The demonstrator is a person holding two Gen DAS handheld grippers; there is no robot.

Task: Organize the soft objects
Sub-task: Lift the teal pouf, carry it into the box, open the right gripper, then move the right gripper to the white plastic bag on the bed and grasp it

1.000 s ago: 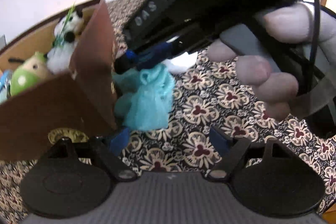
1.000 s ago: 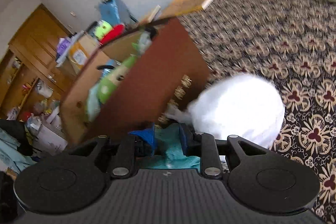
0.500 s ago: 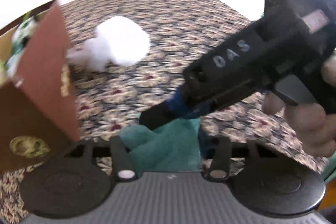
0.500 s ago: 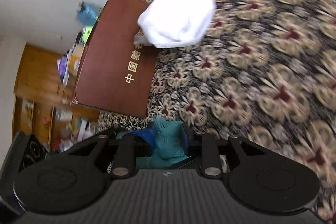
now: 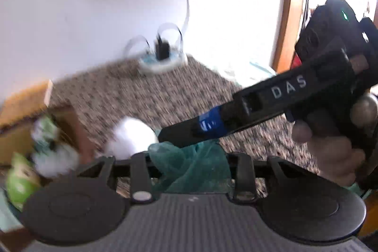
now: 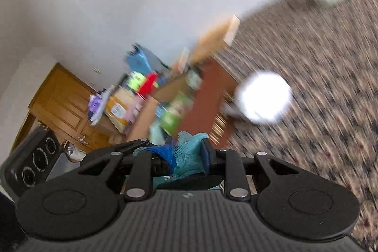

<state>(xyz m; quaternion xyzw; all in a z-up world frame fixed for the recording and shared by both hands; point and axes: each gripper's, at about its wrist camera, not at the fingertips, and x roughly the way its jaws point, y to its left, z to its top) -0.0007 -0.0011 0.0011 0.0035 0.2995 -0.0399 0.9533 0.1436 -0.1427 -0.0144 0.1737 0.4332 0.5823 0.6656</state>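
at the bottom centre of both wrist views, one teal mesh cloth (image 5: 189, 169) is the thing being handled. the right tool (image 6: 187, 157) is clamped on it, with blue pads (image 6: 165, 154) pressing either side of the bunched mesh. in the left wrist view the same cloth hangs between the left tool (image 5: 191, 171) prongs, but its fingertips are hidden behind the fabric and the other tool's arm, so i cannot tell whether the left tool is apart or together.

both frames are heavily motion-blurred. the patterned floral covering (image 5: 165, 96) smears into streaks. one white fluffy ball (image 6: 264, 97) lies on it just beside the one brown cardboard box (image 6: 210, 96), whose printing cannot be read. inside the box, at the left edge of the left wrist view, sit one green plush toy (image 5: 19, 185) and one white-and-green plush toy (image 5: 49, 143), both too blurred for detail and the green one partly cut off.

one hand (image 5: 330, 145) at the right of the left wrist view grips the black right tool handle, fingers curled round it, its arm reaching diagonally down-left to the cloth. a white power strip with a black plug (image 5: 163, 56) sits in the far upper middle, against the wall.
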